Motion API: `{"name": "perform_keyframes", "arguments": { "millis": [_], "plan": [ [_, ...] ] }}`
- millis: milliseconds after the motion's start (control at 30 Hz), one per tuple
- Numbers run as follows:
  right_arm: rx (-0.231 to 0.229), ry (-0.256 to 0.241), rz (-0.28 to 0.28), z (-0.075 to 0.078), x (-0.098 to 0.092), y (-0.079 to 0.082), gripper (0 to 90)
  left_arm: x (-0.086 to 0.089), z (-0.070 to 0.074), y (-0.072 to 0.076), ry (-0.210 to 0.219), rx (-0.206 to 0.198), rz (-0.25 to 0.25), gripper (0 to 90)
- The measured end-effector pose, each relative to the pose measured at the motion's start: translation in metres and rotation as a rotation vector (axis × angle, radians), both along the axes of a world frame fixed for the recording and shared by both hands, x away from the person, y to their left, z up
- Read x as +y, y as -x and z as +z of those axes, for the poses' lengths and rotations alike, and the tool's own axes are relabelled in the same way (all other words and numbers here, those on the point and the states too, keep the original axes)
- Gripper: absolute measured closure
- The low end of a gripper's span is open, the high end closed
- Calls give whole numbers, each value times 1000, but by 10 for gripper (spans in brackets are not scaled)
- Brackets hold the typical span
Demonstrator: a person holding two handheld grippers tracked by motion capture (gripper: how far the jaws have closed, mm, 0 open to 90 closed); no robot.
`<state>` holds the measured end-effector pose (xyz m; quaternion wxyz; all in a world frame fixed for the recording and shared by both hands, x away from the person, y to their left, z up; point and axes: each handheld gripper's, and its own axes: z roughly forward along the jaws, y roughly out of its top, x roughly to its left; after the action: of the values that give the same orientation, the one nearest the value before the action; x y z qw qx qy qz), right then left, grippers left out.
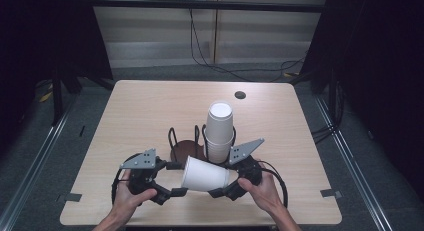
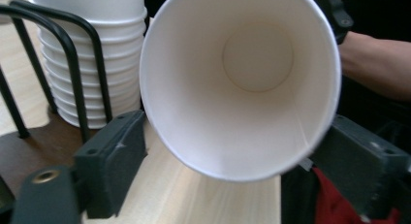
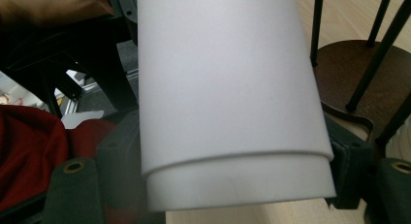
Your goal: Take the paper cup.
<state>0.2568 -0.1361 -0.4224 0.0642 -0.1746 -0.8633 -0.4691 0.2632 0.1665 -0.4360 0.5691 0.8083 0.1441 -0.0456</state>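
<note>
We've got one paper cup (image 1: pixel 205 174) held sideways between the two grippers, low over the near edge of the table (image 1: pixel 140 111).

Right gripper (image 1: pixel 226 189): clamped on the cup's base end. In the right gripper view the jaws sit tight against both sides of the cup wall (image 3: pixel 228 88), just above the bottom rim. This one looks like it's carrying the load.

Left gripper (image 1: pixel 176 192): at the mouth end. In the left gripper view we look straight into the open cup (image 2: pixel 242 83), with one pad (image 2: pixel 114 161) at the rim on the left and the other (image 2: pixel 363 166) on the right. Both look in contact with the rim or very nearly; we can't tell whether it's actually squeezing or merely bracketing it.

Why sideways: our read is a hand-off or separation. Base pinned by one gripper and rim presented to the other gives each a clean bite without crushing the wall.

Beyond both grippers, just past the held cup: the stack of cups (image 1: pixel 219 133) standing in the black wire holder (image 1: pixel 187 141), mouth down. The holder's second bay, on the left gripper's side, has bare dark wood base showing.

Watch point: the rim is the soft end, so a hard pinch there would oval it.
</note>
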Motion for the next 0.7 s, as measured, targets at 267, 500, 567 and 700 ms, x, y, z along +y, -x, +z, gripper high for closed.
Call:
{"name": "perform_keyframes", "arguments": {
  "millis": [267,500,567,700],
  "plan": [
    [0,14,34,-1,9,1,247,-9,0,0,-1,-18,5,0],
    [-2,16,42,-2,13,1,247,-17,1,2,5,-10,20,2],
    [-5,19,43,-1,14,1,247,-19,1,2,7,-13,13,5],
    [-8,21,48,-1,15,1,247,-23,1,3,15,-26,4,29]
  ]
}}
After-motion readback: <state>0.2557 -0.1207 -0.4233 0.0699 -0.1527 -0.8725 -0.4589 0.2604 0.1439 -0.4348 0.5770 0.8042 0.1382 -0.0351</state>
